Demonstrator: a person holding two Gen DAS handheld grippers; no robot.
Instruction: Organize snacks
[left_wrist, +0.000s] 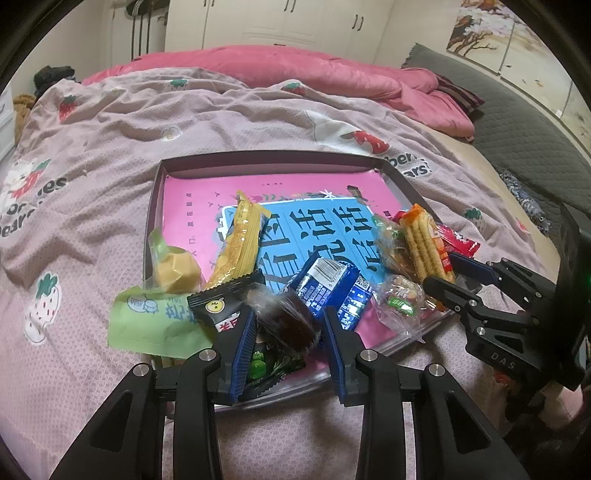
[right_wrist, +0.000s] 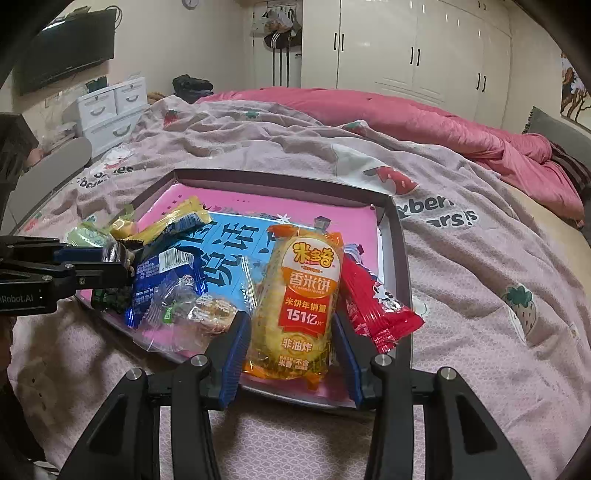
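The left gripper (left_wrist: 288, 332) is clenched on a dark brown cake in a clear wrapper (left_wrist: 286, 321), its two blue pads pressing the wrapper from either side at the near edge of the tray (left_wrist: 153, 206). The right gripper (right_wrist: 291, 354) grasps the yellow rice-cracker pack (right_wrist: 301, 299) (orange label, upright between the pads) toward the tray's near right corner. Just beside the brown cake lies a blue biscuit packet (left_wrist: 328, 291) showing a barcode, and under the left pad is a black sachet (left_wrist: 221, 306) overlapping a green packet (left_wrist: 155, 325) that hangs over the tray's near left edge. A yellow wafer pack (left_wrist: 240, 243) leans toward the middle of the tray, with a pale yellow cake in clear wrap (left_wrist: 177, 269) at the left edge. Two clear-wrapped sweets (left_wrist: 400, 299) sit between the blue packet and the cracker pack. A red packet (right_wrist: 373, 306) lies against the right rim, touching the cracker pack; what it contains is hard to tell from this angle. The tray is lined with a pink and blue printed sheet (left_wrist: 325, 221) and rests on a strawberry-print quilt (left_wrist: 110, 147), with a pink duvet (left_wrist: 295, 70) bunched at the bed's far side.
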